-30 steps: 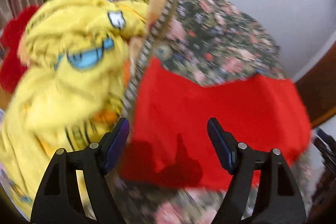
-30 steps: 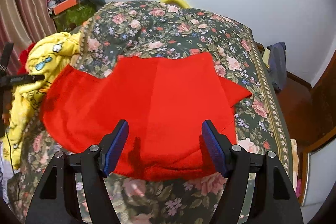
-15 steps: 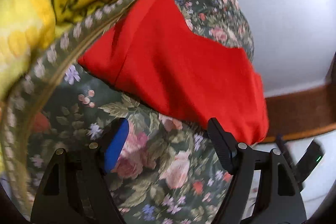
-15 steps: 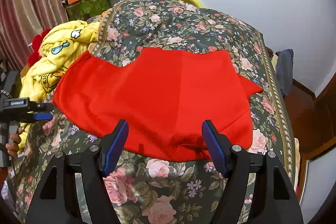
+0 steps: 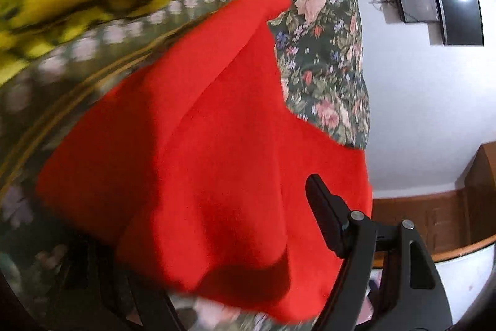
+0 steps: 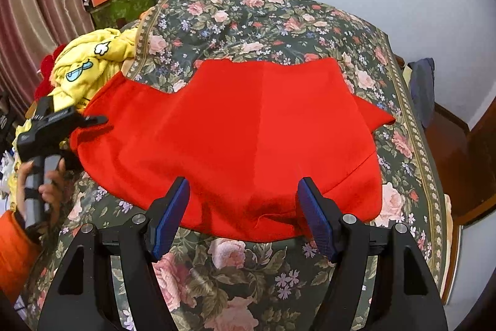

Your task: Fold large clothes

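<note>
A large red garment (image 6: 248, 129) lies spread flat on the floral bedspread (image 6: 248, 20). My right gripper (image 6: 243, 203) hovers open over its near hem, with nothing pinched between the blue pads. My left gripper (image 6: 90, 121), held by a hand in an orange sleeve, is at the garment's left edge. In the left wrist view the red cloth (image 5: 217, 145) fills the gap of the left gripper (image 5: 210, 238) and drapes over its left finger, hiding it. Those jaws are closing, and the pads do not press the cloth.
A yellow cartoon blanket (image 6: 90, 64) is heaped at the bed's left edge beside a red plush. A green box with clutter (image 6: 121, 5) and a striped curtain stand at the back left. A dark cloth (image 6: 421, 89) hangs off the bed's right side, above wooden floor.
My left gripper has sunk and rolled, going from above the yellow blanket to the garment's left edge, where red cloth now lies between its fingers. The right gripper has stayed put.
</note>
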The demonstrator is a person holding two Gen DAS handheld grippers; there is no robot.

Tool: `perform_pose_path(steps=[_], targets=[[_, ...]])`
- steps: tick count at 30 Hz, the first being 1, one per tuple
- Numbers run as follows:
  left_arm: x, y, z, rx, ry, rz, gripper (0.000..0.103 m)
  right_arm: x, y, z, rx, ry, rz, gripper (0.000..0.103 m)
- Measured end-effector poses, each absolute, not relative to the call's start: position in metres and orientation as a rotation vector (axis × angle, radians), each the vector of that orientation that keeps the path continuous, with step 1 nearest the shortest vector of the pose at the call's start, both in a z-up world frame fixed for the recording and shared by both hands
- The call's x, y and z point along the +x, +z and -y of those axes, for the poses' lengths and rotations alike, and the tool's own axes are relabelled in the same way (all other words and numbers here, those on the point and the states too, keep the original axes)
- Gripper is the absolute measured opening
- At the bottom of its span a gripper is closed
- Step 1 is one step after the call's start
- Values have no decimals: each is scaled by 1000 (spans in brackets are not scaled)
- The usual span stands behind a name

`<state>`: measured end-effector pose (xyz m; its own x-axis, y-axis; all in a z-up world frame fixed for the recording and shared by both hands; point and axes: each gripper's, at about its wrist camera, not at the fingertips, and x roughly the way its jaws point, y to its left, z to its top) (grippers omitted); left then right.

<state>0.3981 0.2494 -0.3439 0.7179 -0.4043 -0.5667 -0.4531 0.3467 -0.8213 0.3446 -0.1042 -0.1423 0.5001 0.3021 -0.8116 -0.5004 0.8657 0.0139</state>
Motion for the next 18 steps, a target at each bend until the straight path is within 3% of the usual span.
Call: perform_pose_path(steps=[2, 3, 4, 7, 12, 18], targets=[[409, -344, -250, -1249, 96, -831, 57, 345, -142, 104, -232, 489, -935, 69], [414, -346, -251, -1233, 131, -851, 33, 345, -141, 104, -228, 489, -936, 69], [417, -348, -252, -1222, 153, -875, 20, 345, -139, 104, -222, 489, -937, 69], [417, -341, -254, -1219, 171, -878, 10, 345, -132, 100, -216, 497, -939, 69], [396, -260, -245, -950, 166, -768, 4, 346, -122, 81, -242, 518, -927, 69], [341, -174, -246, -816, 132, -582, 3, 344, -121, 34, -236, 602, -946, 69]])
